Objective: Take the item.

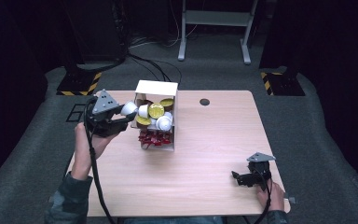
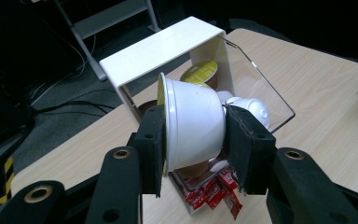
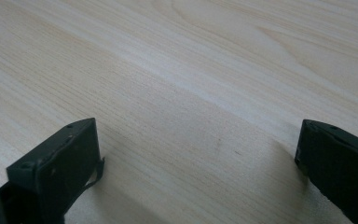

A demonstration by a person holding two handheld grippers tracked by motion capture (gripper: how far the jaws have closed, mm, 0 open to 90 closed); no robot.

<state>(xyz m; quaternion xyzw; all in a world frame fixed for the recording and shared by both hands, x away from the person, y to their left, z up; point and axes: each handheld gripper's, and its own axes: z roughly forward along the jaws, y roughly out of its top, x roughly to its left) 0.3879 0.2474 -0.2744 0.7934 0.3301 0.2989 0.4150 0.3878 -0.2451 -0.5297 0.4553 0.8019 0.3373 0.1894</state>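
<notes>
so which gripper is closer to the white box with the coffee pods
Left. The left gripper is at the white box's left side, holding a white pod; the right gripper rests far off near the table's corner.

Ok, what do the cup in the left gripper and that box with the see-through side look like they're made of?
White cup: probably thin moulded plastic, smooth with a soft sheen; the yellow edge at its rim looks like a foil lid, though that is uncertain. Box: opaque white walls, matt, with rounded bends, so plastic or coated sheet; its front panel is clear, likely acrylic, since the cups inside show through it. The left gripper is shut on the cup.
</notes>
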